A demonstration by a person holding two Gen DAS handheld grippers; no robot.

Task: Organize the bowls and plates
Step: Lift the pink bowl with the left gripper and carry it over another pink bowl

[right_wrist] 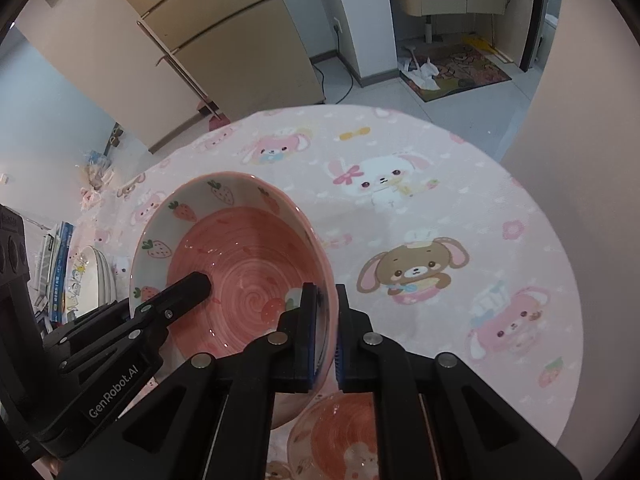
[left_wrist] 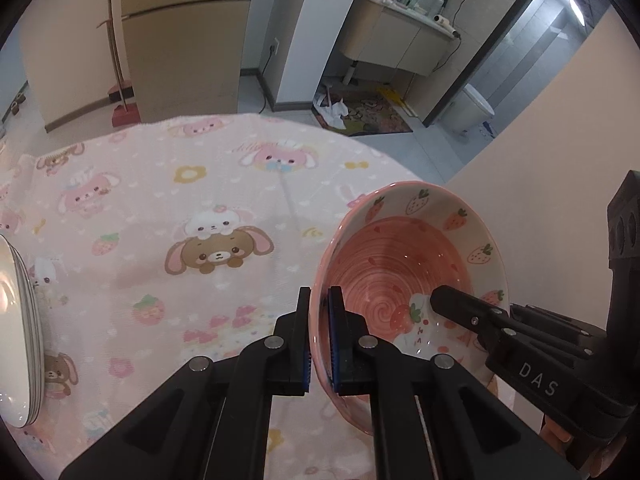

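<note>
Both grippers clamp the pink bowl [left_wrist: 404, 276] by opposite rim edges, left gripper [left_wrist: 319, 336] & right gripper [right_wrist: 326, 332], holding it above the table [left_wrist: 160, 208]. Plates [left_wrist: 20, 332] already stacked at left. Second bowl [right_wrist: 340, 428] below, probably the stacking target; nesting not yet done.

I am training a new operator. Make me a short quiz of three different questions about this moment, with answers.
1. True or false: both claws grip the rim of the same strawberry bowl.
2. Which tableware stands at the left table edge in the left wrist view? A) cups B) white plates C) pots
3. Fill in: below the held bowl, in the right wrist view, a second ____ bowl rests on the tablecloth.

Key: 1 true: left claw, right claw. 2 B. 3 pink.
</note>
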